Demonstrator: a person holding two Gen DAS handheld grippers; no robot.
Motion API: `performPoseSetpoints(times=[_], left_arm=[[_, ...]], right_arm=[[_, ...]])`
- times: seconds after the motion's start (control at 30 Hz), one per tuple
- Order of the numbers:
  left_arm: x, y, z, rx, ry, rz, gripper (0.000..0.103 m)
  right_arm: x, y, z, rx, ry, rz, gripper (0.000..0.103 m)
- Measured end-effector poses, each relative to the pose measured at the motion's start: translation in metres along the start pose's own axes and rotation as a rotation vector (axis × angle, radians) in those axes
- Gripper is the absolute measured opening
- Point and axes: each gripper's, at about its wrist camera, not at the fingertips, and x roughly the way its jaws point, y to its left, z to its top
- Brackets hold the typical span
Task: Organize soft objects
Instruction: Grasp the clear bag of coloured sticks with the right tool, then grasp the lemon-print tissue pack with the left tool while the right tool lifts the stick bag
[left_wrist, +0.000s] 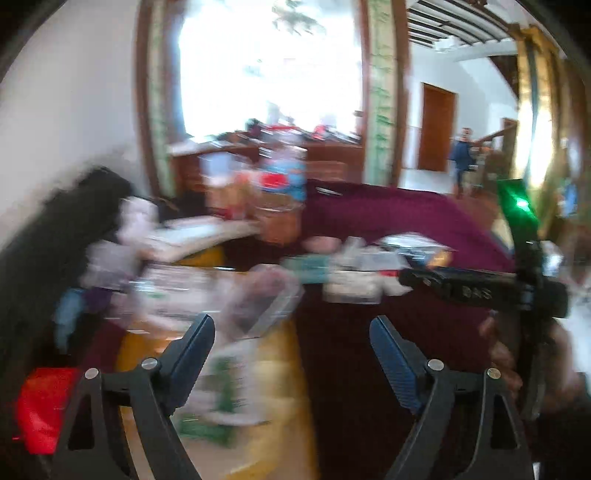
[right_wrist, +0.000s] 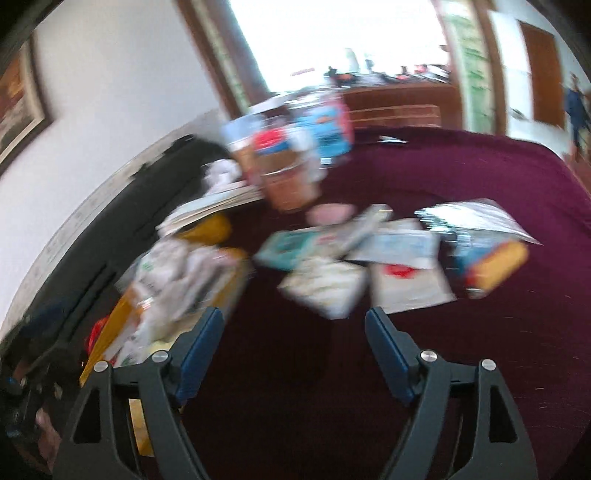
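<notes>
Left hand-held gripper (left_wrist: 291, 338): jaws spread wide, nothing between them, hovering over a yellow cloth (left_wrist: 273, 373) and the maroon bed cover (left_wrist: 388, 214). Right hand-held gripper (right_wrist: 294, 328): also released, empty, above the maroon cover. Just beyond it, a blurred pile of soft packets (right_wrist: 354, 266) lies on the bed. Further back, a woven basket (right_wrist: 291, 184) stuffed with packs. Heavy motion blur; packet details unreadable.
</notes>
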Motion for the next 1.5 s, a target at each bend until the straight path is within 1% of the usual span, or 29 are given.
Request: performPoseSetpoints(times=[0.03, 0.1, 0.2, 0.27, 0.3, 0.37, 0.43, 0.47, 0.5, 0.57, 0.67, 0.7, 0.73, 0.77, 0.8, 0.87, 0.9, 0.97, 1.03, 1.07, 1.1, 1.13, 1.17, 1.2, 1.3, 1.37, 1.4, 1.47, 1.5], left_arm=[[0.006, -0.005, 0.004, -0.009, 0.017, -0.042, 0.089], [0.025, -0.018, 0.013, -0.016, 0.049, -0.099, 0.089], [0.056, -0.038, 0.024, -0.011, 0.112, -0.145, 0.089], [0.073, -0.044, 0.028, -0.020, 0.148, -0.176, 0.089], [0.083, -0.048, 0.029, -0.024, 0.171, -0.178, 0.089], [0.090, -0.053, 0.029, -0.019, 0.174, -0.169, 0.089], [0.096, -0.053, 0.027, -0.014, 0.182, -0.149, 0.089], [0.097, -0.051, 0.026, -0.022, 0.186, -0.157, 0.089], [0.098, -0.049, 0.026, -0.029, 0.188, -0.161, 0.089], [0.100, -0.043, 0.023, -0.040, 0.194, -0.157, 0.089], [0.102, -0.037, 0.021, -0.041, 0.192, -0.152, 0.089], [0.104, -0.036, 0.021, -0.040, 0.192, -0.151, 0.089], [0.106, -0.035, 0.020, -0.039, 0.195, -0.148, 0.089], [0.106, -0.034, 0.020, -0.039, 0.199, -0.148, 0.089], [0.107, -0.033, 0.019, -0.041, 0.202, -0.150, 0.089], [0.107, -0.031, 0.019, -0.047, 0.206, -0.153, 0.089], [0.107, -0.030, 0.019, -0.046, 0.206, -0.154, 0.089], [0.107, -0.030, 0.019, -0.042, 0.207, -0.152, 0.089], [0.106, -0.029, 0.019, -0.043, 0.209, -0.150, 0.089], [0.106, -0.029, 0.019, -0.043, 0.209, -0.152, 0.089], [0.106, -0.029, 0.019, -0.045, 0.210, -0.150, 0.089], [0.106, -0.029, 0.019, -0.046, 0.210, -0.148, 0.089], [0.106, -0.029, 0.020, -0.047, 0.212, -0.150, 0.089], [0.106, -0.030, 0.021, -0.050, 0.216, -0.154, 0.089], [0.111, -0.035, 0.029, -0.048, 0.239, -0.156, 0.089], [0.119, -0.041, 0.034, -0.035, 0.260, -0.158, 0.089], [0.126, -0.045, 0.038, -0.027, 0.276, -0.168, 0.089], [0.143, -0.051, 0.045, -0.014, 0.308, -0.163, 0.089], [0.156, -0.054, 0.050, -0.016, 0.339, -0.171, 0.089]], right_arm=[[-0.003, -0.011, 0.003, 0.021, -0.005, -0.018, 0.079], [-0.006, -0.044, 0.012, 0.093, -0.008, -0.070, 0.079], [-0.003, -0.085, 0.023, 0.203, 0.005, -0.139, 0.079], [0.003, -0.112, 0.029, 0.286, 0.006, -0.151, 0.079], [0.009, -0.128, 0.033, 0.337, 0.020, -0.159, 0.079], [0.020, -0.154, 0.038, 0.425, 0.034, -0.162, 0.079], [0.029, -0.166, 0.042, 0.470, 0.050, -0.187, 0.078], [0.037, -0.172, 0.043, 0.498, 0.065, -0.194, 0.075], [0.044, -0.173, 0.043, 0.509, 0.085, -0.189, 0.065], [0.056, -0.170, 0.041, 0.527, 0.124, -0.189, 0.054], [0.066, -0.158, 0.039, 0.495, 0.141, -0.233, 0.054], [0.068, -0.153, 0.040, 0.483, 0.142, -0.267, 0.055], [0.070, -0.151, 0.041, 0.481, 0.135, -0.283, 0.059], [0.072, -0.149, 0.043, 0.486, 0.129, -0.297, 0.071], [0.074, -0.148, 0.045, 0.497, 0.125, -0.337, 0.080], [0.079, -0.147, 0.050, 0.488, 0.125, -0.420, 0.081], [0.081, -0.150, 0.051, 0.492, 0.130, -0.442, 0.082], [0.091, -0.156, 0.050, 0.512, 0.166, -0.441, 0.083], [0.091, -0.153, 0.049, 0.472, 0.152, -0.485, 0.079], [0.089, -0.154, 0.048, 0.459, 0.143, -0.484, 0.071], [0.083, -0.157, 0.045, 0.456, 0.135, -0.488, 0.058], [0.079, -0.160, 0.042, 0.465, 0.129, -0.472, 0.053], [0.070, -0.164, 0.037, 0.481, 0.128, -0.434, 0.044], [0.066, -0.166, 0.034, 0.483, 0.130, -0.420, 0.036], [0.046, -0.162, 0.015, 0.467, 0.150, -0.361, 0.031], [0.036, -0.157, 0.002, 0.450, 0.160, -0.318, 0.031], [0.033, -0.157, -0.002, 0.441, 0.154, -0.288, 0.031], [0.030, -0.155, -0.006, 0.424, 0.128, -0.273, 0.032], [0.031, -0.153, -0.006, 0.408, 0.121, -0.262, 0.033]])
